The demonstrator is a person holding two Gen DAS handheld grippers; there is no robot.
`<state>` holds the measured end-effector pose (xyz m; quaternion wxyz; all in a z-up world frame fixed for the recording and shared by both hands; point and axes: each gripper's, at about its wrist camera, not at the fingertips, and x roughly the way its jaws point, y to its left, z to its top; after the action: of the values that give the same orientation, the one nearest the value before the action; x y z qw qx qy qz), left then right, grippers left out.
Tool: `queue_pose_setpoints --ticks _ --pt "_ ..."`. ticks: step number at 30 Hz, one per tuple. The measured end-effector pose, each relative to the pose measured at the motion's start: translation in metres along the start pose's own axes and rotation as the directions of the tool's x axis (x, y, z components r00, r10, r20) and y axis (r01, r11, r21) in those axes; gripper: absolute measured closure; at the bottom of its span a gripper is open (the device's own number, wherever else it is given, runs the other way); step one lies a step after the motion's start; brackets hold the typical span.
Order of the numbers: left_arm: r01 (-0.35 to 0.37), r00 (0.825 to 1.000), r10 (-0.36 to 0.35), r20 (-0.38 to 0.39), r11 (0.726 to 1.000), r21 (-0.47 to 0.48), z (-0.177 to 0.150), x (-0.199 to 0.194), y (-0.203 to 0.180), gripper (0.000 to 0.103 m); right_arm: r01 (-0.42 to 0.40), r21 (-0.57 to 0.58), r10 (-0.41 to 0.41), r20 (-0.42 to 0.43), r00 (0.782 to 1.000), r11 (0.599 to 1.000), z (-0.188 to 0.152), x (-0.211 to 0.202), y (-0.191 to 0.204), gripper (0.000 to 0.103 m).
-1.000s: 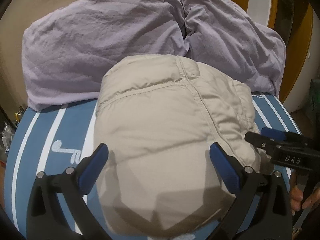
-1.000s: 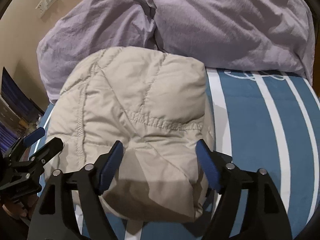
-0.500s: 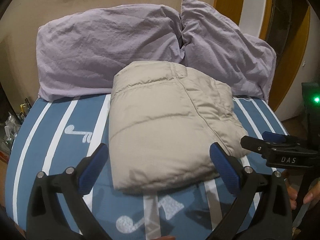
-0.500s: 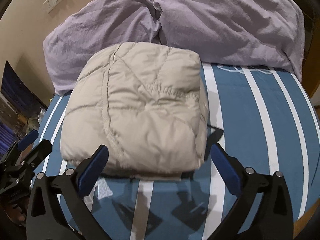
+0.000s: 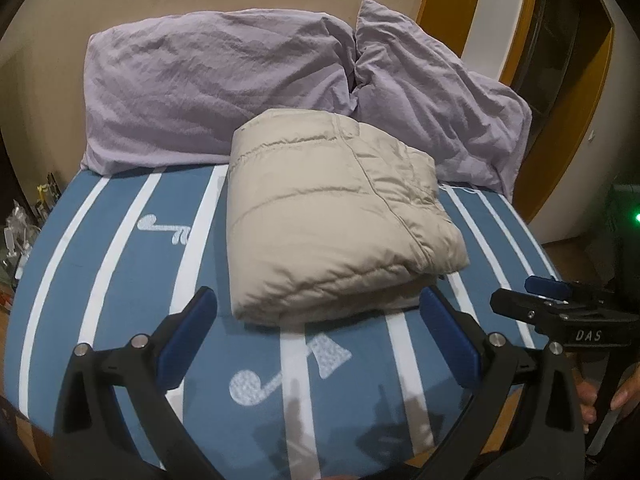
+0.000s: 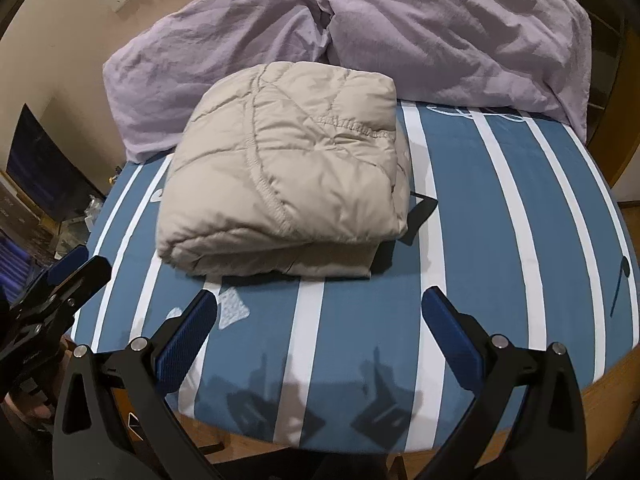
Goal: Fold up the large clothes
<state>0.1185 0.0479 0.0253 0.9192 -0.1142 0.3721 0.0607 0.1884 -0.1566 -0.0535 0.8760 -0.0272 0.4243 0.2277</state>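
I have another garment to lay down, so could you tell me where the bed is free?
Free: the striped sheet right of the folded jacket, and the strip before it. Crowded: the pillows touch its far edge.

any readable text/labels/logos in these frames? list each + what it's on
"DAS": white letters on the black body of the right claw, seen in the left wrist view.
Left claw body in the right wrist view: faint marking, too blurred to read.
Bed sheet: white music-note signs only, no words.
Beige jacket: no text visible.
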Motion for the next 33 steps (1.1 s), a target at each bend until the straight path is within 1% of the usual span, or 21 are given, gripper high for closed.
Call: queue_pose_setpoints --ticks 7,13,33 --pt "0.034 0.999 -0.035 -0.023 0.999 -0.025 -0.015 -0.007 -0.005 0.002 0.002 0.010 -0.002 0.011 1.000 1.000 -0.019 -0.011 0.004 0.001" --pt "0.044 0.999 -0.045 -0.030 0.998 -0.042 -0.021 -0.007 -0.007 0.002 -0.007 0.014 0.007 0.019 1.000 1.000 -0.028 -0.014 0.006 0.001" --pt "0.054 0.998 -0.056 -0.034 0.996 -0.065 -0.030 -0.013 -0.007 0.002 -0.018 0.030 0.017 0.029 0.999 0.999 -0.033 -0.016 0.006 0.001"
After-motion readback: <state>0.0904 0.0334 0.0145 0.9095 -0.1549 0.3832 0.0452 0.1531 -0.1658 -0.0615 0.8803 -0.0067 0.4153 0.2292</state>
